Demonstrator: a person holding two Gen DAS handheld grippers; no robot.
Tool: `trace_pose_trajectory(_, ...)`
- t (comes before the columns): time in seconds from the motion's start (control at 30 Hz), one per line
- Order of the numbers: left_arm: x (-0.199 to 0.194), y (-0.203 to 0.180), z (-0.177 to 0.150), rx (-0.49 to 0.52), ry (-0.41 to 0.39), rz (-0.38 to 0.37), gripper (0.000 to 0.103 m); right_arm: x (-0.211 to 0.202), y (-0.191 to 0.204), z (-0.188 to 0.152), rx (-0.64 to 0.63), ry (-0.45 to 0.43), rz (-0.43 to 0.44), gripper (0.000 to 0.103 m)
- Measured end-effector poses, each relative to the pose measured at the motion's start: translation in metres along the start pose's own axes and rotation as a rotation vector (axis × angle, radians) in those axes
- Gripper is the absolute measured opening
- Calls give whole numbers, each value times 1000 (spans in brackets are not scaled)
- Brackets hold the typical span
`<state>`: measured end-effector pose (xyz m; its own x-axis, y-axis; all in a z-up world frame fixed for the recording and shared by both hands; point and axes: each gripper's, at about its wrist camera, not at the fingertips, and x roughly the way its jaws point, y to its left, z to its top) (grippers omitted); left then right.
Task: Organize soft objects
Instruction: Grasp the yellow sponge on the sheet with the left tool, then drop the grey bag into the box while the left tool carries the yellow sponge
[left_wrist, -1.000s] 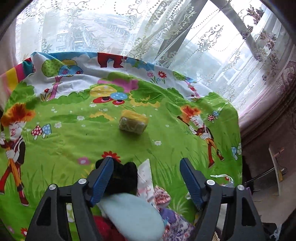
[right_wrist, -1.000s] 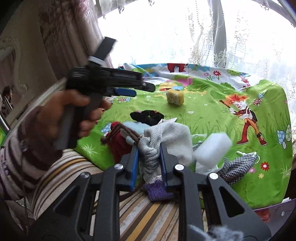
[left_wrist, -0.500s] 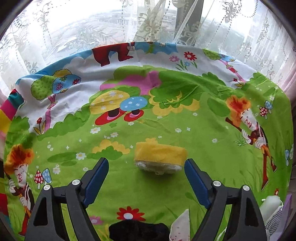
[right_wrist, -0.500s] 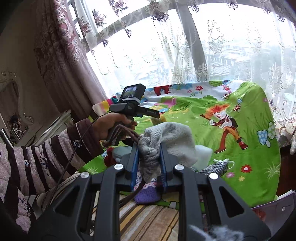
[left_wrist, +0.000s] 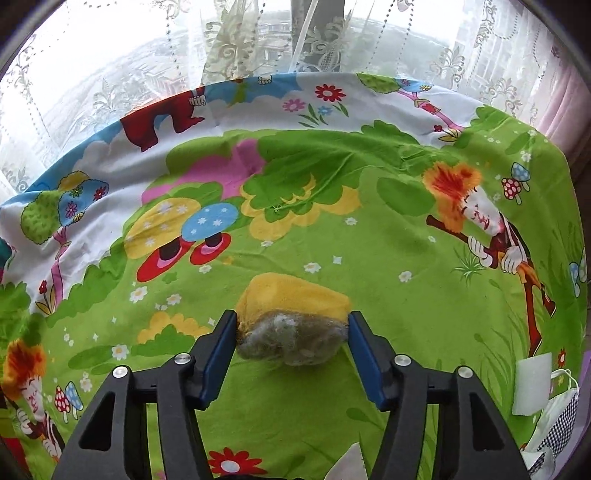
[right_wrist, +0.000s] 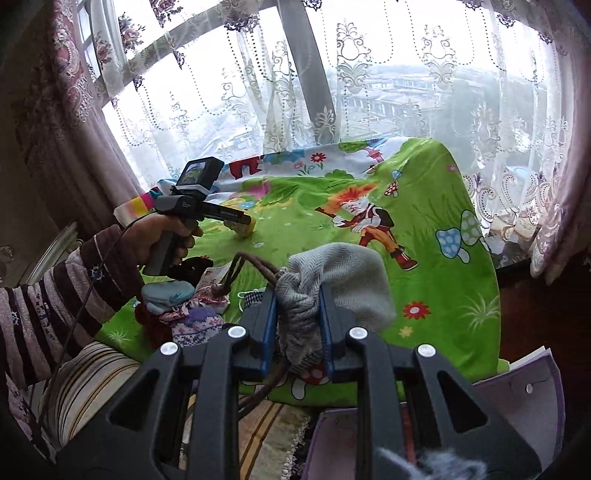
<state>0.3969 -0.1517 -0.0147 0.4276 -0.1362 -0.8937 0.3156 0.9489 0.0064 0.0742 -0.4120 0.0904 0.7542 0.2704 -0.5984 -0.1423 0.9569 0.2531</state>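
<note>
**Closing on the sponge, pouch held fast**

Spreading across the whole surface, a bright green cartoon-print bedsheet (left_wrist: 369, 369) with mushrooms, flowers and orange-haired figures lies under white lace curtains (right_wrist: 406, 92) at the window. Near the sheet's closer edge sits a heap of soft things (right_wrist: 184, 306), among them a pale blue piece and a purple knitted one. The right gripper (right_wrist: 297, 314) is clamped tight on the gathered neck of a grey herringbone fabric drawstring pouch (right_wrist: 332, 280), whose brown cord loops out to the left; the pouch is lifted above the sheet. Farther out on the green, the left gripper (left_wrist: 291, 332), held by a hand (right_wrist: 162, 236) in a striped sleeve, has just been closing its jaws: the blue pads now touch both sides of a yellow sponge block with a grey scouring face (left_wrist: 291, 317), which rests on the sheet. A white foam block (left_wrist: 532, 384) lies at the right edge.
</note>
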Motion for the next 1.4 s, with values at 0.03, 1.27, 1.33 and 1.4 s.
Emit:
trace_pose_trajectory(0.03, -1, 0, -1, 3, 0, -1, 55, -2, -1, -1, -2, 3, -17, 25)
trace_pose_trajectory(1.27, -202, -140, -157, 38, -132, -466, 43, -102, -115, -153, 214, 288, -433, 25)
trace_pose_trajectory(1.33, -202, -157, -168, 57, -109, -491, 43, -102, -124, -163, 237, 309, -442, 25)
trace_pose_trajectory(1.4, -202, -176, -178, 87, -87, -505, 43, -101, -130, -170, 252, 328, -439, 27)
